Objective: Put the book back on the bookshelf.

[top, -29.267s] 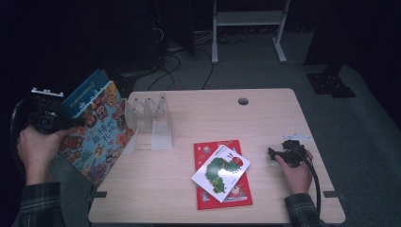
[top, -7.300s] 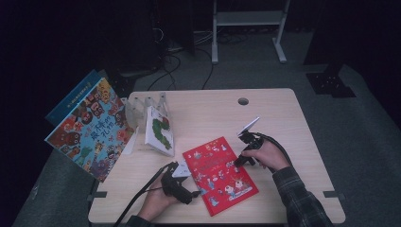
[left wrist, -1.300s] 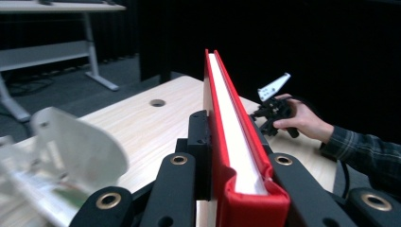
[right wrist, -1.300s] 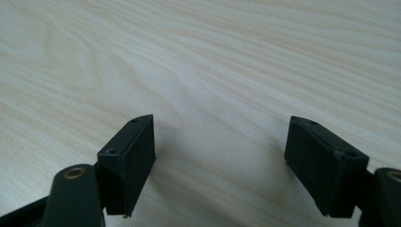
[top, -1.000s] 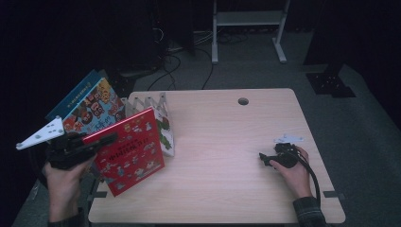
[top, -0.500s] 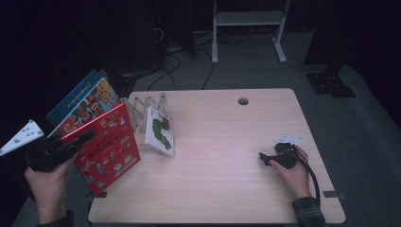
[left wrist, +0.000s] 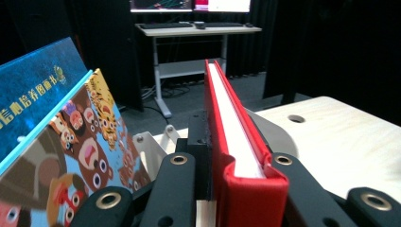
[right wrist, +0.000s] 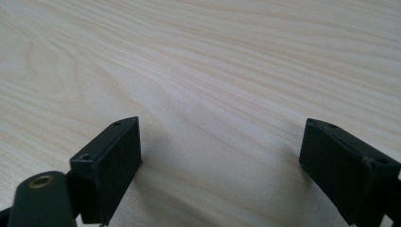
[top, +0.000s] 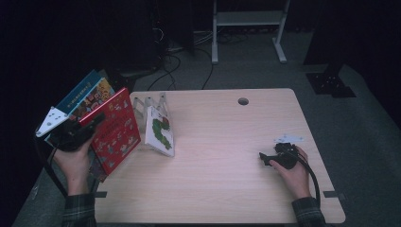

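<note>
My left gripper (top: 96,119) is shut on the spine end of a red picture book (top: 116,130), held upright off the table's left edge. In the left gripper view the red book (left wrist: 236,142) runs edge-on between the jaws of that left gripper (left wrist: 227,165). Just left of it leans a colourful animal book (top: 90,97) (left wrist: 71,142), with a blue book (left wrist: 33,90) behind. A white caterpillar book (top: 160,130) leans in the white rack (top: 149,101). My right gripper (top: 265,158) (right wrist: 222,156) rests open on the table (right wrist: 213,56), nothing between its jaws.
The wooden table (top: 227,142) has a round cable hole (top: 243,101) at the back. A small white slip (top: 289,138) lies by the right hand. Beyond the table are floor cables and a white desk frame (top: 246,19).
The left hand swung the red book out to the left, then brought it back toward the rack and stood it more upright. The right hand has not moved.
</note>
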Action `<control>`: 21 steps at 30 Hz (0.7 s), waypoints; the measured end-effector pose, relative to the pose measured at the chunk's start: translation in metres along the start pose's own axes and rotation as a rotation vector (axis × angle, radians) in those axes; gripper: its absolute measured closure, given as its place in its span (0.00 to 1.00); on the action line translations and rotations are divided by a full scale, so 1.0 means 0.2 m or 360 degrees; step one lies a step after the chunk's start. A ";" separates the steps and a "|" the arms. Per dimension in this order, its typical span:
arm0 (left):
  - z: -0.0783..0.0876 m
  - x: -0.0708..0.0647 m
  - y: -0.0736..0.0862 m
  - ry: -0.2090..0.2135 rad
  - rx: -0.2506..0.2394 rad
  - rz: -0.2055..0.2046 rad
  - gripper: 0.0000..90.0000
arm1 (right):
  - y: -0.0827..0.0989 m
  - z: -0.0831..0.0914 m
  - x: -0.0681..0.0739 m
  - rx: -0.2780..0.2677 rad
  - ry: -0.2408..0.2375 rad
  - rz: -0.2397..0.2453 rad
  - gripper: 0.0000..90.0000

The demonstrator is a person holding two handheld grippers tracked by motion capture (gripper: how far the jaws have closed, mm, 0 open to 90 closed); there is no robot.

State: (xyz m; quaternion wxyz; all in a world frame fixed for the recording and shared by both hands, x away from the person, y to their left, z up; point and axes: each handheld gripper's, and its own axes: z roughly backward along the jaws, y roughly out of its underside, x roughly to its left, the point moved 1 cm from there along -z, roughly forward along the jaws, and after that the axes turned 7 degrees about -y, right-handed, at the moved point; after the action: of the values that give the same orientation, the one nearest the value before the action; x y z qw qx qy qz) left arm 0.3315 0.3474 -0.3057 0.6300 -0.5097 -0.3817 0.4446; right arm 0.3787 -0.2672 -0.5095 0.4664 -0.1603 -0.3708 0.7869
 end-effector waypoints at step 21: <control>-0.39 0.03 0.10 -0.0048 -0.0082 0.0095 0.88 | 0.00 0.00 0.00 -0.0001 0.0000 0.0000 0.14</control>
State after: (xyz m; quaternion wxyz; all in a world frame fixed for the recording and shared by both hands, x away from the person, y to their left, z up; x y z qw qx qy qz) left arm 0.4020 0.3306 -0.3407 0.5974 -0.5300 -0.3872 0.4608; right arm 0.3787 -0.2672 -0.5095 0.4664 -0.1603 -0.3711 0.7868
